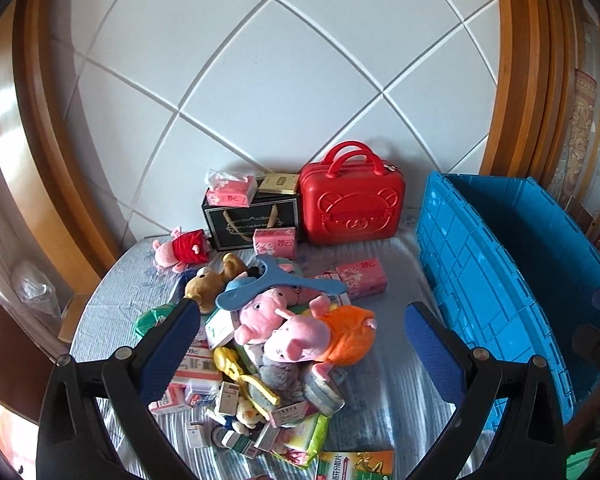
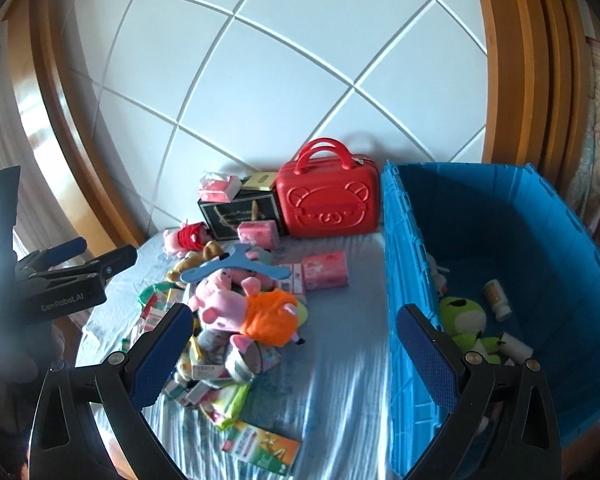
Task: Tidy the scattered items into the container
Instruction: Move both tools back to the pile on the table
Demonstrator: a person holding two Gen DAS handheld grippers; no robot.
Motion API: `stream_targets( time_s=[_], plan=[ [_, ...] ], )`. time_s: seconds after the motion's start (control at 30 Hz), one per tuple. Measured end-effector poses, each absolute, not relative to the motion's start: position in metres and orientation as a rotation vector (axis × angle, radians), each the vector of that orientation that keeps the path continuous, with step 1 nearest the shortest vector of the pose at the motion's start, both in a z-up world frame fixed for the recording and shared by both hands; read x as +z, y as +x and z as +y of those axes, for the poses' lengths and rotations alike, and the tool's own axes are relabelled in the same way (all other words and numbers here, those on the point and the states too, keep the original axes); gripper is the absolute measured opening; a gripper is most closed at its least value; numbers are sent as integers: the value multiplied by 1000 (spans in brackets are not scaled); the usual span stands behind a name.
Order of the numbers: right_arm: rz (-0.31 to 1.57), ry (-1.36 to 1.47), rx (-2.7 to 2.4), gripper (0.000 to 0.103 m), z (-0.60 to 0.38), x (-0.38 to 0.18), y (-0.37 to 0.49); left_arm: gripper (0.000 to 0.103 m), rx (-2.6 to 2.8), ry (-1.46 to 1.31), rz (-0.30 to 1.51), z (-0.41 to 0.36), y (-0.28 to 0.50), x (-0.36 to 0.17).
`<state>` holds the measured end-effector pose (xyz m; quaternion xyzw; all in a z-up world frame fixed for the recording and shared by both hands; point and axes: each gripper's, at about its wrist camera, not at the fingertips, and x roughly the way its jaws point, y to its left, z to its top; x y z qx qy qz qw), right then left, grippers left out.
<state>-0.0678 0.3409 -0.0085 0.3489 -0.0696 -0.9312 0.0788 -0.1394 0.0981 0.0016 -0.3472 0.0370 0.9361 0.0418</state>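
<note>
A heap of scattered items lies on the striped sheet (image 1: 384, 392): a pink pig plush in orange (image 1: 340, 336) (image 2: 260, 312), a blue hanger (image 1: 276, 280) (image 2: 236, 266), a brown bear plush (image 1: 208, 280), several medicine boxes and pink tissue packs (image 1: 362, 278). The blue crate (image 1: 500, 264) (image 2: 404, 248) stands at the right. Inside it lie a green frog plush (image 2: 464, 316) and a small bottle (image 2: 496, 294). My left gripper (image 1: 302, 348) is open above the heap, holding nothing. My right gripper (image 2: 294, 356) is open over bare sheet beside the crate wall, also holding nothing.
A red bear-face case (image 1: 352, 204) (image 2: 328, 204) and a black gift bag (image 1: 252, 220) stand against the white padded headboard. A pig plush in red (image 1: 182, 248) lies at the far left. A green-orange box (image 2: 264, 446) lies near me. Wooden frames rise on both sides.
</note>
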Motion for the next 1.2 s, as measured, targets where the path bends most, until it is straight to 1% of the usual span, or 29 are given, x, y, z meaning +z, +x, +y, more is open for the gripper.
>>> stream_targets(
  time_s=[0.27, 0.4, 0.77, 1.2],
  plan=[
    [-149, 1111, -2802, 103, 314, -11, -54, 103, 2895, -1122, 51, 51, -124, -4],
    [-136, 1148, -2833, 103, 308, -11, -48, 103, 2900, -1121, 52, 40, -114, 1],
    [-116, 1156, -2886, 103, 305, 2, -27, 103, 2920, -1082, 29, 27, -86, 27],
    [-103, 1150, -2860, 103, 301, 8, -15, 103, 2907, -1141, -57, 22, -72, 27]
  ],
)
